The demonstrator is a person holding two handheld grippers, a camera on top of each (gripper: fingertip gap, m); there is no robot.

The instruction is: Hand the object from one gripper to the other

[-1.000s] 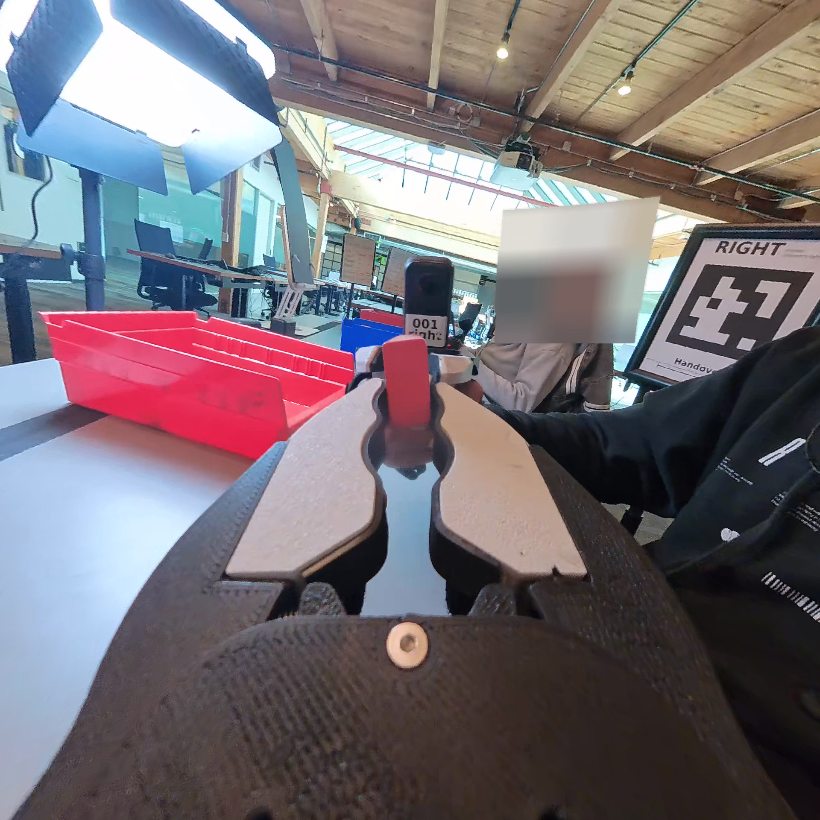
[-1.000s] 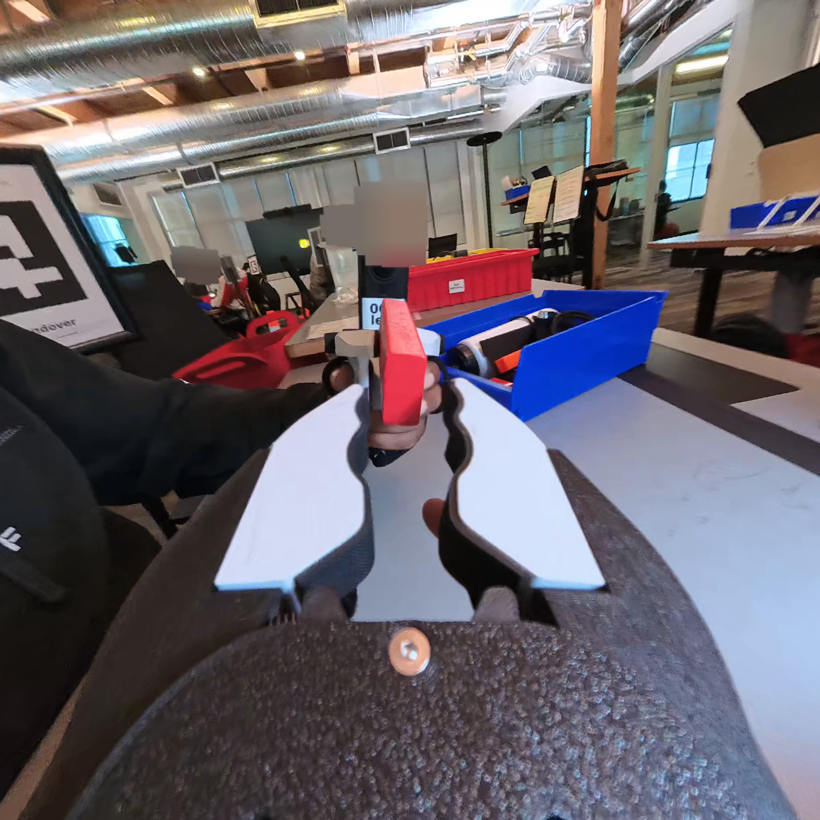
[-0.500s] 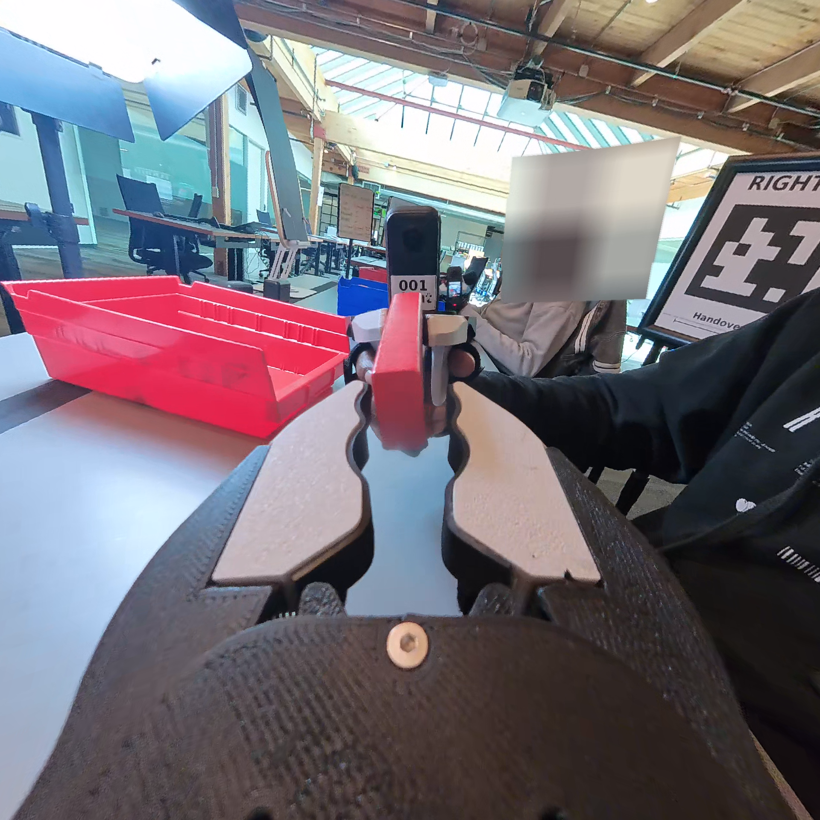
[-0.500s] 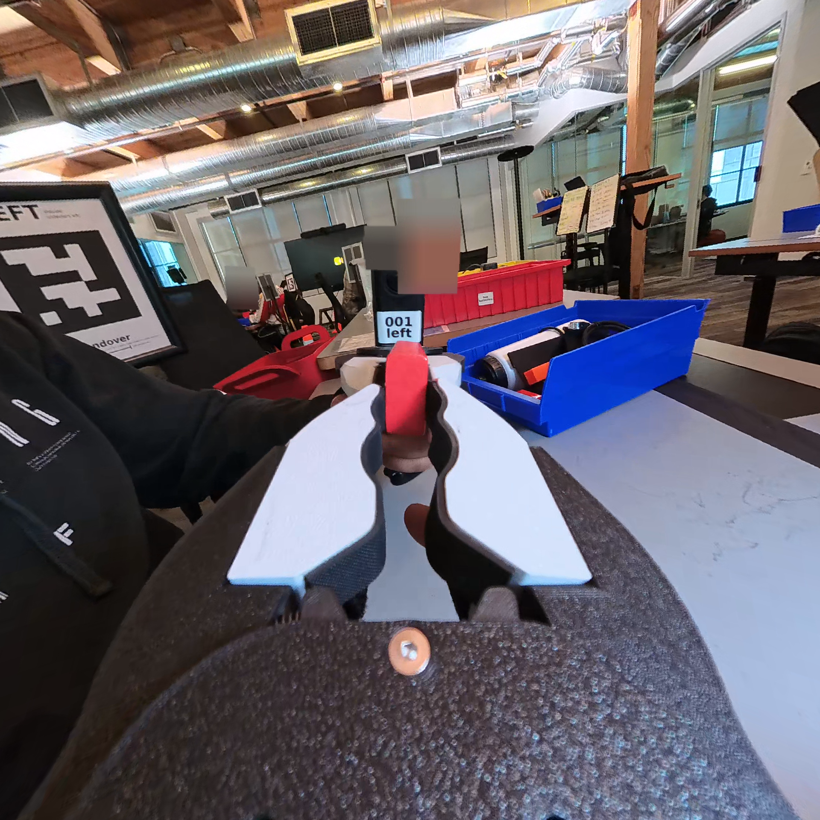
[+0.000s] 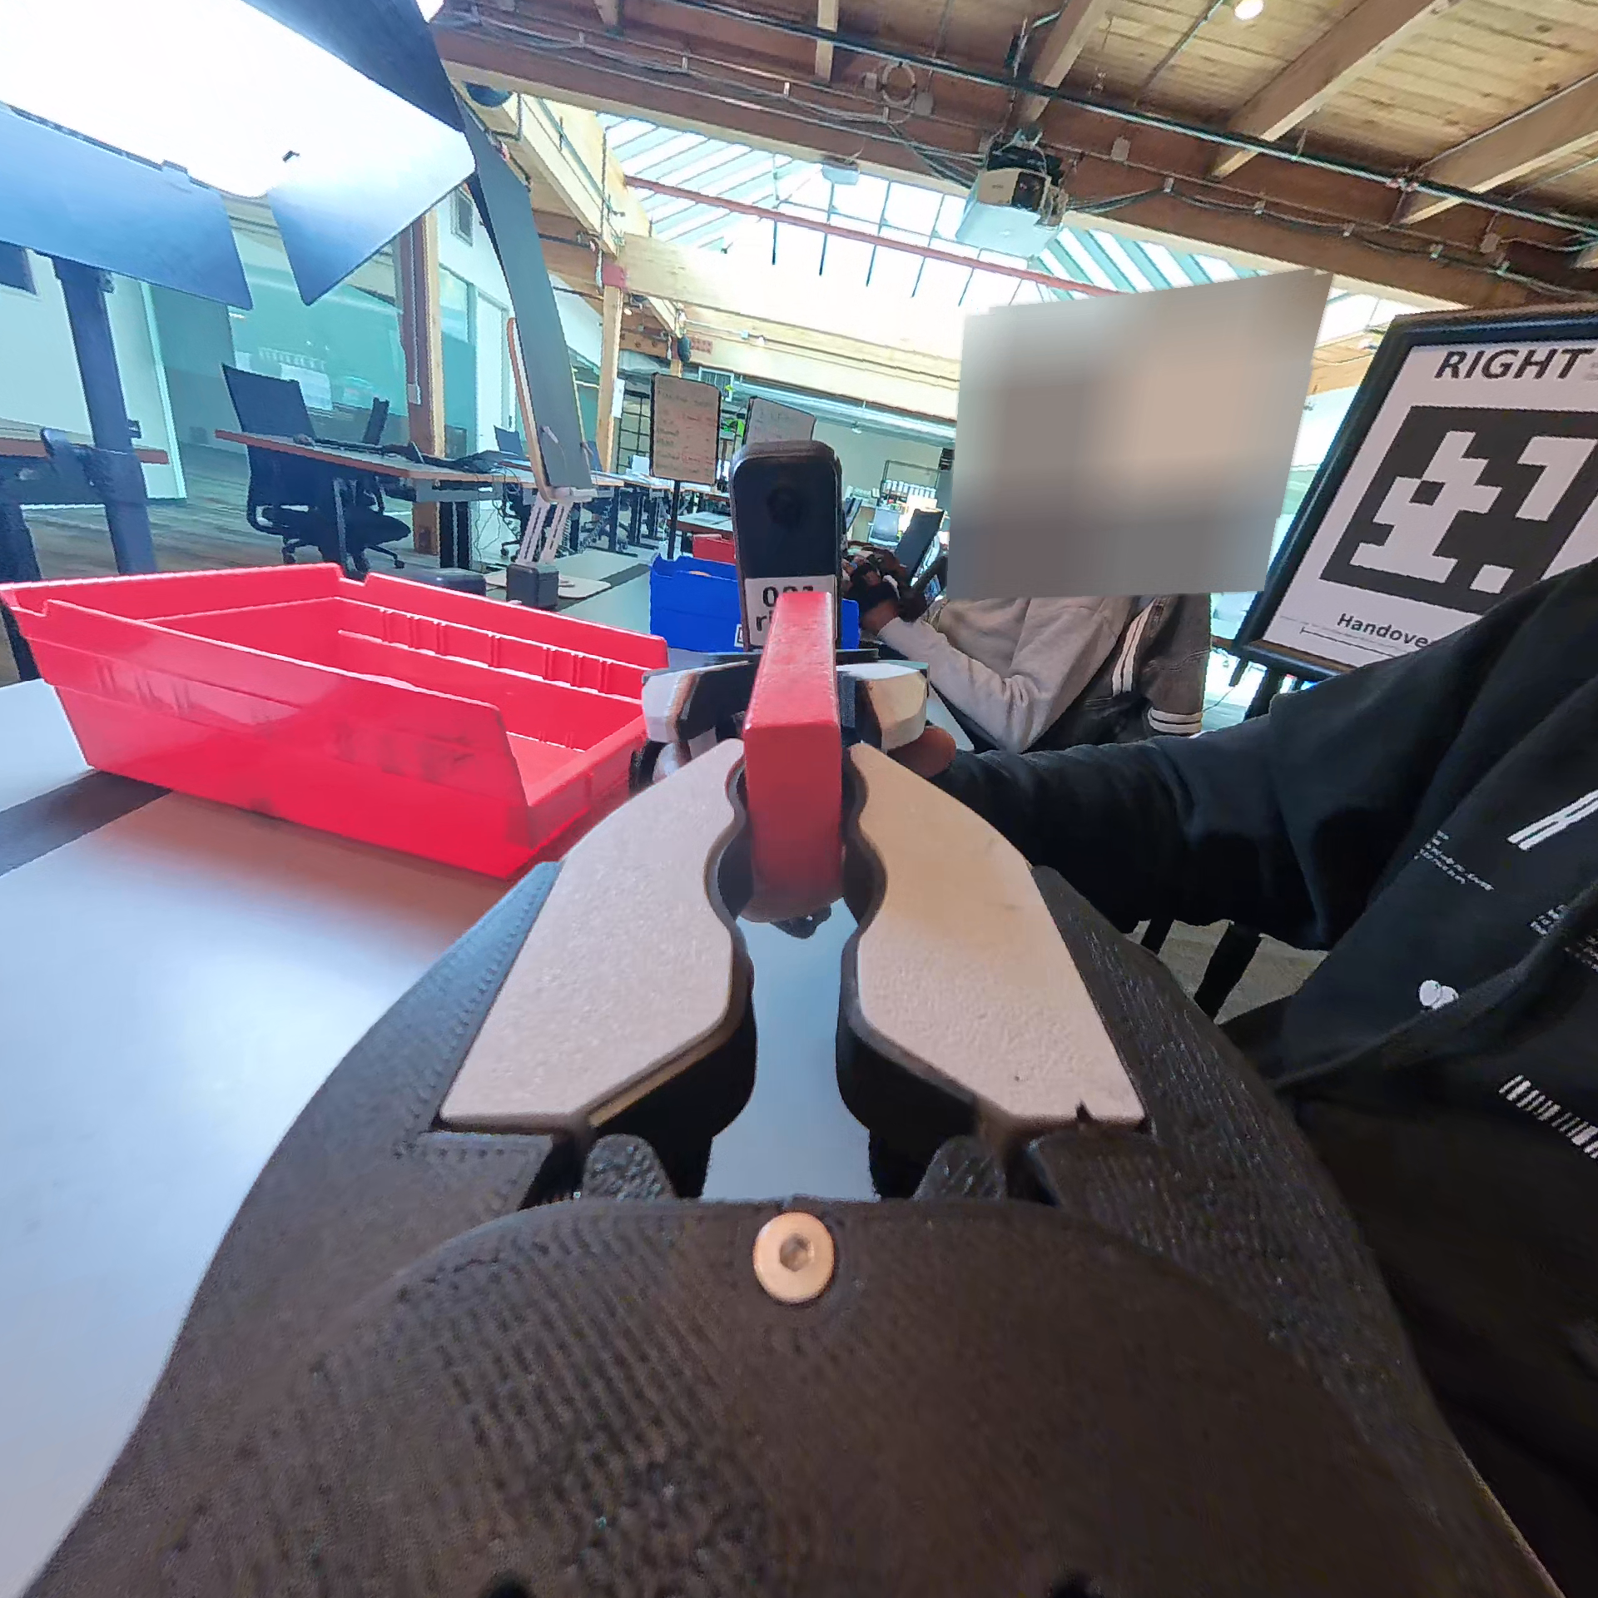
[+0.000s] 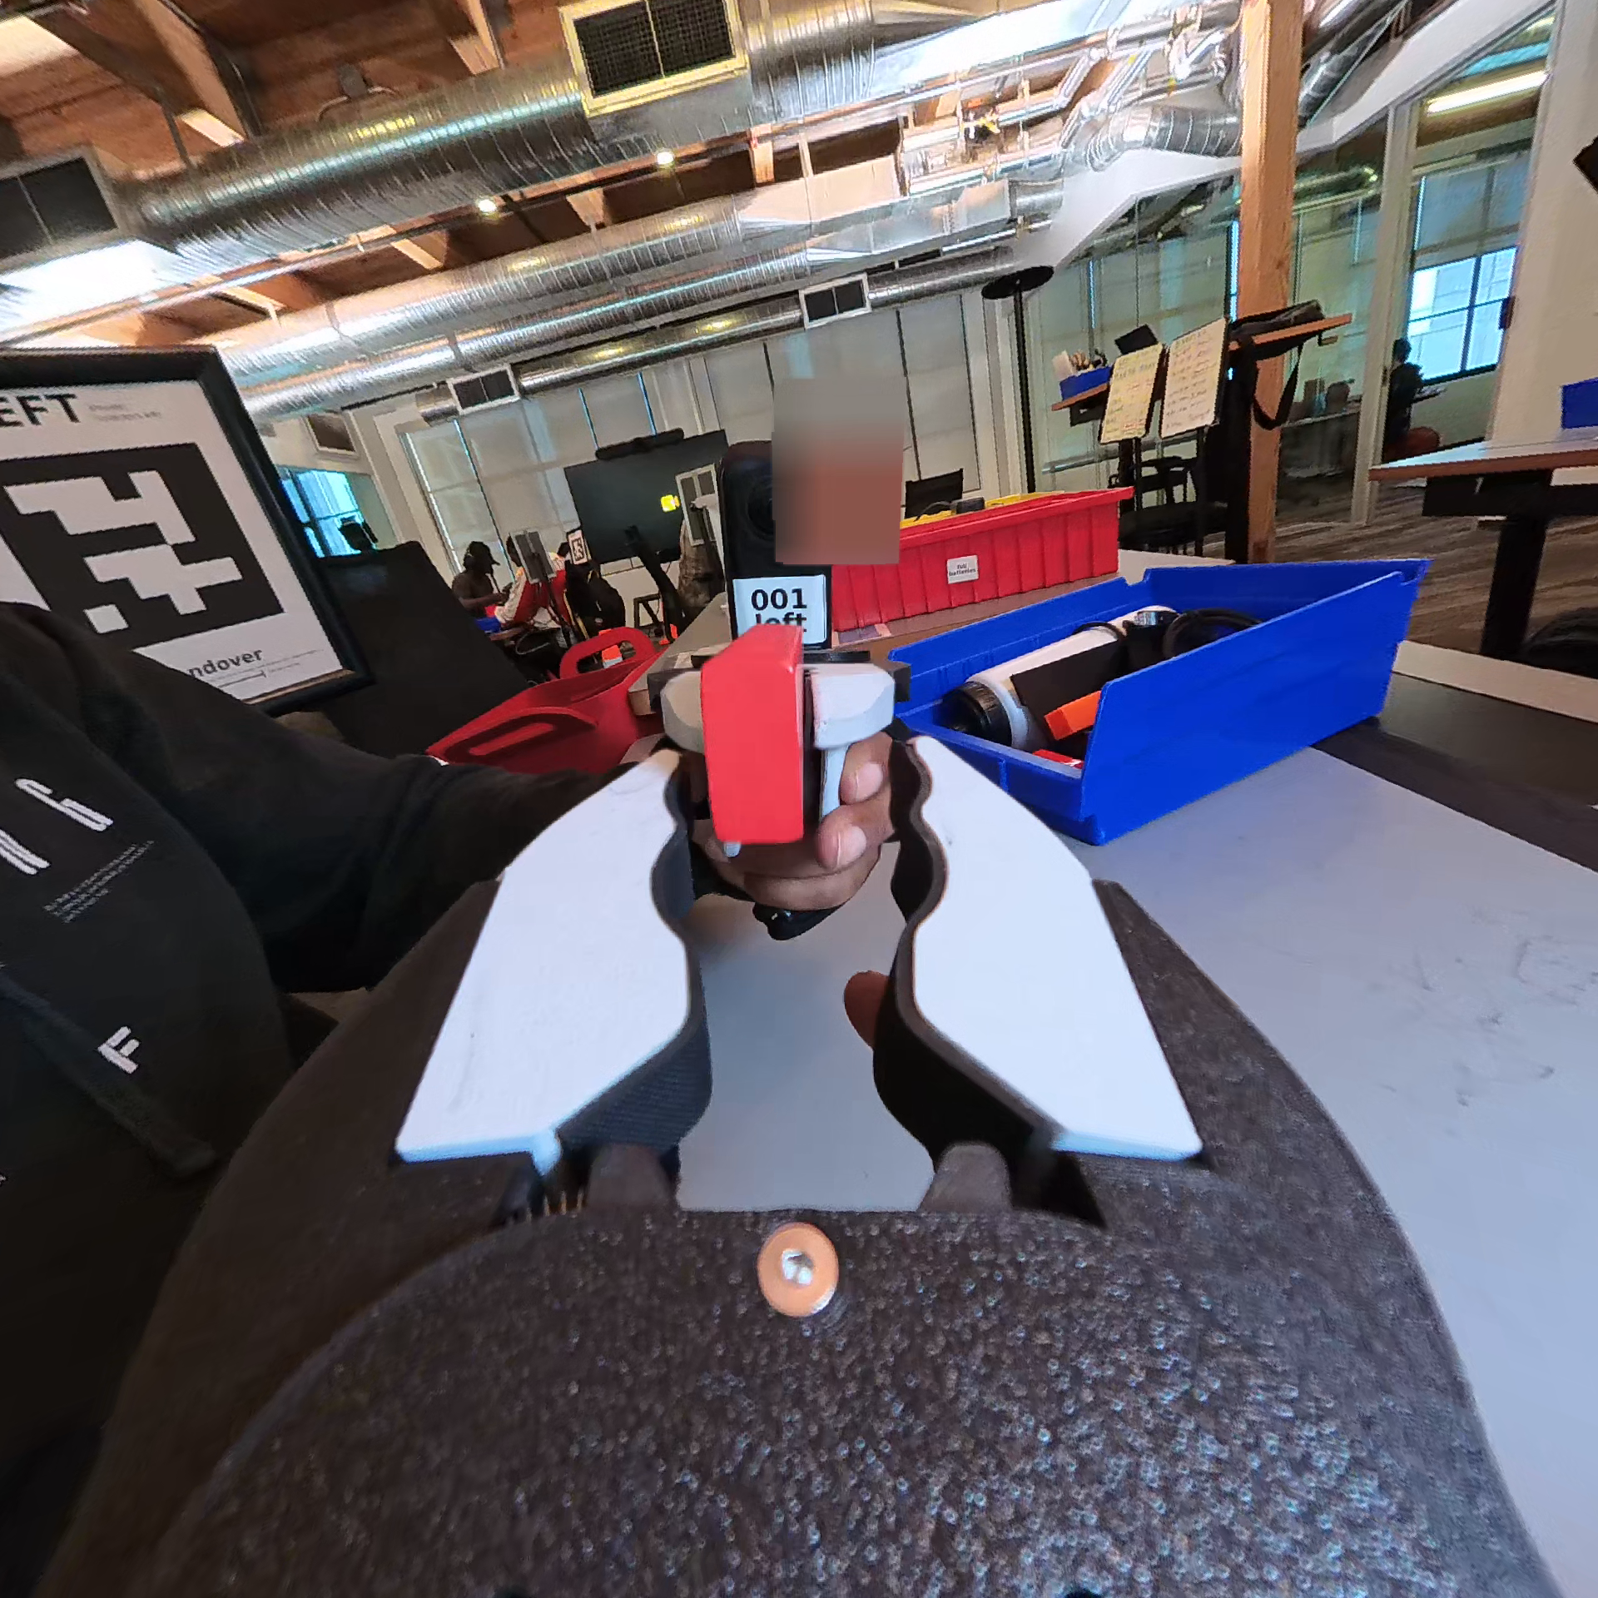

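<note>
While the flat red rectangular block (image 5: 791, 752) sits pinched between the two grey fingers of the left gripper (image 5: 791, 791) at the centre of the left wrist view, the right gripper (image 6: 791, 778) stands spread, its white fingers well apart on either side of the same block (image 6: 757, 735) in the centre of the right wrist view. Judging by this, the handover is at its closing step: the block looks to be carried by the left tool alone, and the right one appears to have let go or not yet to have taken hold; which of these, the pictures alone cannot say.

If the right tool is the giver, the next move calls for drawing it straight back without brushing the block. If it is the receiver, it must press its fingers together on the free end before the left one loosens.

A red plastic bin (image 5: 346, 692) lies at the left of the left wrist view, and a blue plastic bin (image 6: 1193, 692) holding a white cylinder lies at the right of the right wrist view, both on the grey table (image 5: 173, 994).

How deep the block reaches between the left fingers is hidden by the block itself. Its far end is covered in each view by the opposite tool's body, and whether the right fingers touch it cannot be made out.
</note>
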